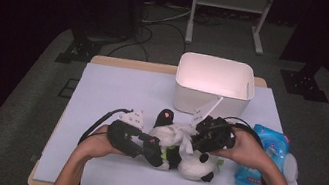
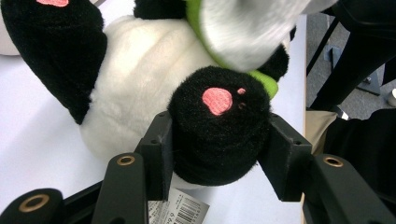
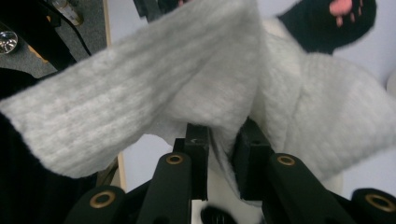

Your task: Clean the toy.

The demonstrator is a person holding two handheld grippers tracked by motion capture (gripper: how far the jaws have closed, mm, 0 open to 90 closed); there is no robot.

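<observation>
A black-and-white plush panda toy lies on the white tabletop at the lower centre of the high view, its head toward the lower right and one black foot raised toward the middle. The left gripper, coming in from the lower left, pinches one of the panda's black feet: in the left gripper view both pads press into the sides of that furry paw with its pink sole patch, just below centre frame. A barcode tag peeks out at the bottom edge.

The right gripper, centre right in the high view, nips a fold of white knitted cloth draped over the panda; in the right gripper view the fabric runs between the two narrowly parted jaws. A white rectangular plastic bin stands above them, and a blue plastic packet lies at the right.
</observation>
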